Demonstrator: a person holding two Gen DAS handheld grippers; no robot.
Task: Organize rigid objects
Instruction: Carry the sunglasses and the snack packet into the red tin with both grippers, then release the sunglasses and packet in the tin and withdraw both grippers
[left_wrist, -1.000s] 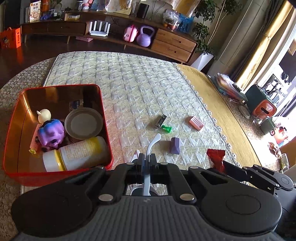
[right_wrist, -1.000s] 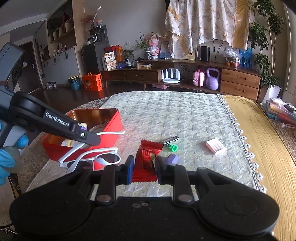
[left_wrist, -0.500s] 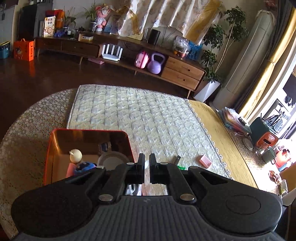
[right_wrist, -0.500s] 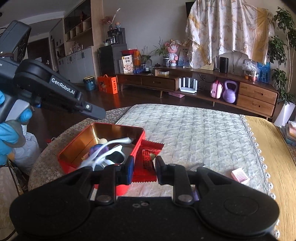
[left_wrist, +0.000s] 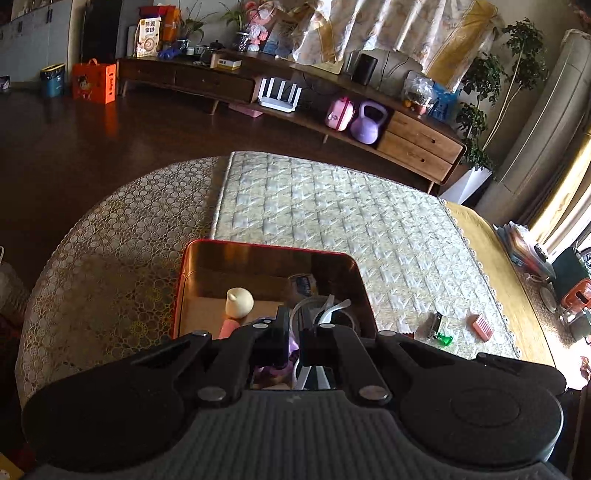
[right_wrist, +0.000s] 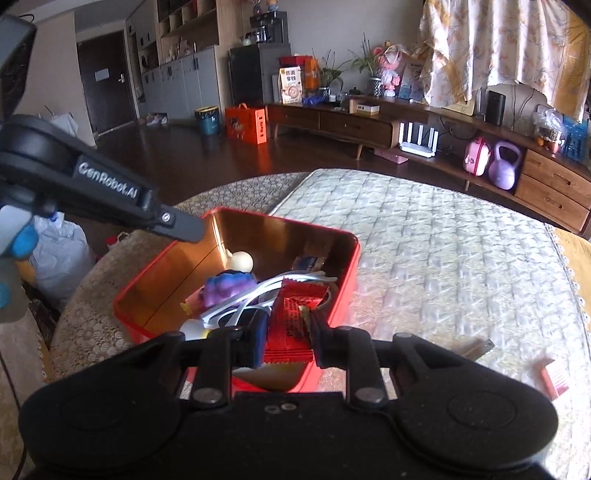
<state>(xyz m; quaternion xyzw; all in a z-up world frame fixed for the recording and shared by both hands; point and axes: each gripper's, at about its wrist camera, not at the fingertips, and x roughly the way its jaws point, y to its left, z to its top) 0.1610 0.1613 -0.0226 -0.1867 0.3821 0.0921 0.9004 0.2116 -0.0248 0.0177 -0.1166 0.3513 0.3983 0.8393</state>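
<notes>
Tin edge: red tin (right_wrist: 345, 273) rim just right of the right gripper (right_wrist: 288, 332); bare quilt beyond.
Left gripper (left_wrist: 294, 325): clenched on white glasses (left_wrist: 325, 308), above the tin.
Right gripper: grasping red packet (right_wrist: 291, 317), over the tin's near corner.

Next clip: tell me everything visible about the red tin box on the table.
The red tin box is a rectangular, open-topped container with rounded corners, red outside and shiny copper-gold inside. It sits upright on the lace tablecloth, beside the quilted mat. It holds a purple toy, a cream onion-shaped figure and white glasses. The right gripper holds a red sachet over its near corner.
</notes>
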